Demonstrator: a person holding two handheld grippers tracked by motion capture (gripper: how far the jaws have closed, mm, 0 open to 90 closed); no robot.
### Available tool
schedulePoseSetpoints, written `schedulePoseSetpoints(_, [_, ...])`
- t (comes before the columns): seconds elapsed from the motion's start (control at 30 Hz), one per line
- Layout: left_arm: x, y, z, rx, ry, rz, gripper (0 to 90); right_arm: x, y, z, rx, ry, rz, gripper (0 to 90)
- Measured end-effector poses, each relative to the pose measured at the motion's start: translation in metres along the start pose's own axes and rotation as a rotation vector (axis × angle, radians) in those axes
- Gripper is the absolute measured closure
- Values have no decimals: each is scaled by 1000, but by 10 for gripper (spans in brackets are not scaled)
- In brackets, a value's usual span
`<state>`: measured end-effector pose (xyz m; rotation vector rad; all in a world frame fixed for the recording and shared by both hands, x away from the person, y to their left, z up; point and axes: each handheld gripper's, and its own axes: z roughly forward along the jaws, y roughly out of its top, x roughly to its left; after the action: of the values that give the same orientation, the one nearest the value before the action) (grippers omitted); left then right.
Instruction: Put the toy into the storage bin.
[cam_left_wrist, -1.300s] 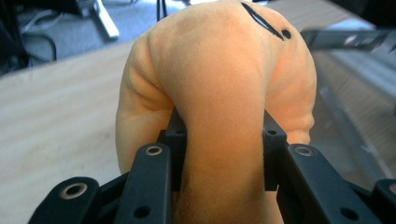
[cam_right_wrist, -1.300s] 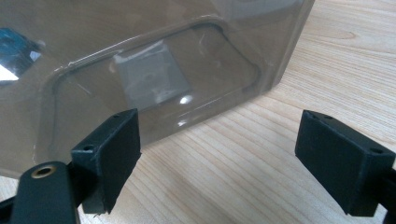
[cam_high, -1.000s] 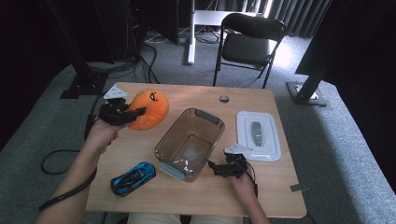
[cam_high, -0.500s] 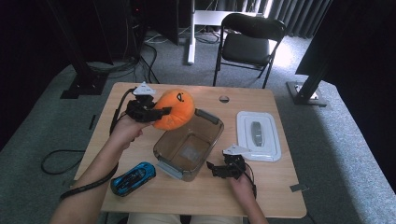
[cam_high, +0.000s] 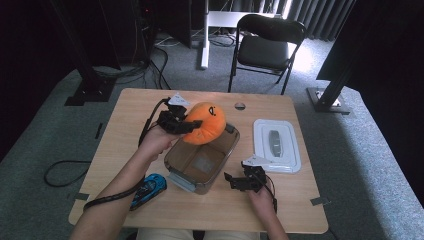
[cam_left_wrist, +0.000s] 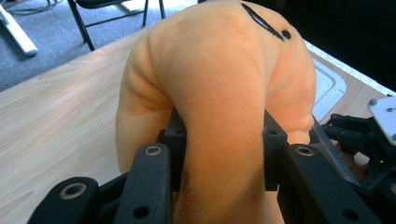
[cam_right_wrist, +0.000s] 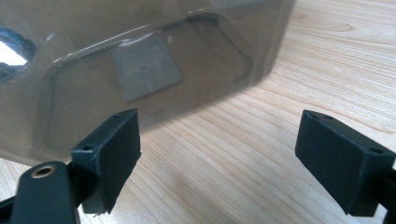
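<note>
An orange plush toy with black markings hangs over the far end of a clear plastic bin, held up by my left gripper. In the left gripper view the jaws squeeze a fold of the orange plush toy between their pads. My right gripper rests on the table just right of the bin, open. In the right gripper view its fingertips stand wide apart over bare wood, with the clear plastic bin right ahead and nothing between them.
A white lid with a grey handle lies right of the bin. A blue toy car sits near the table's front left edge. A small round disc lies at the far edge. A black folding chair stands behind the table.
My left gripper has carried the orange plush toy rightward from the table's left side to above the bin's far end. The right gripper has stayed put.
</note>
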<state>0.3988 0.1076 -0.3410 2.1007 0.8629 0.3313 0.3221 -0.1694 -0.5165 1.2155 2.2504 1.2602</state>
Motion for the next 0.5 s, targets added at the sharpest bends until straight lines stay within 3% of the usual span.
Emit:
schedulePoseSetpoints(0.07, [-2, -2, 6, 14, -25, -9, 670, -2, -1, -2, -5, -1, 6, 139])
schedulePoseSetpoints(0.27, [-8, -7, 22, 51, -18, 3, 668, -4, -2, -4, -10, -2, 14, 139])
schedulePoseSetpoints(0.5, [-10, -12, 26, 66, -12, 5, 667, -5, -3, -4, -8, -2, 15, 138])
